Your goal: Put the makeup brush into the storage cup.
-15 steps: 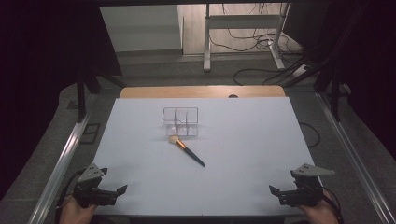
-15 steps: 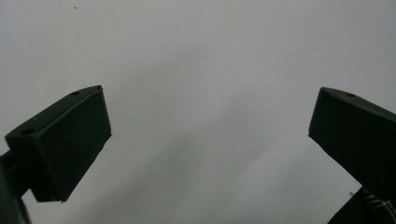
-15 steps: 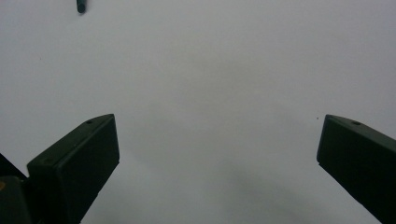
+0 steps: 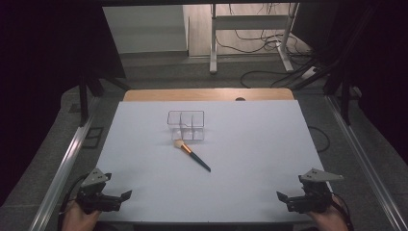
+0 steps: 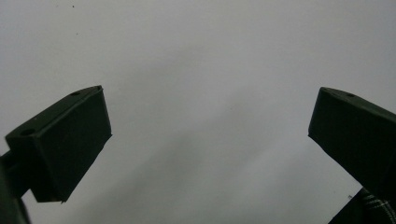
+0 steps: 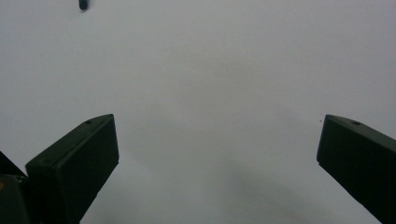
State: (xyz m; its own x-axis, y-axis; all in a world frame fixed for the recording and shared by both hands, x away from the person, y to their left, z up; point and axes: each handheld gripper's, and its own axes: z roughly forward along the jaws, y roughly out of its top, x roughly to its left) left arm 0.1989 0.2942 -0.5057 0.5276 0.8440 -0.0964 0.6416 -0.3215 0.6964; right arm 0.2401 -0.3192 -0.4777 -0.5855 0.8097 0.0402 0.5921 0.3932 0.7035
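A makeup brush with pale bristles, orange ferrule and dark teal handle (image 4: pixel 192 155) lies flat mid-table, handle pointing to four o'clock. Its bristles lie just beside a clear plastic compartmented organiser box (image 4: pixel 186 125), standing upright at its twelve o'clock.

Teal-handled brush (image 4: pixel 192 155), white table (image 4: pixel 260 144)

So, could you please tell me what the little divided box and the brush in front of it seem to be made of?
Divided box: probably clear plastic, glossy; the sheet shows through its walls. Brush: pale soft-looking bristles, an orange, possibly metal collar, and a dark smooth handle, plastic or painted wood.
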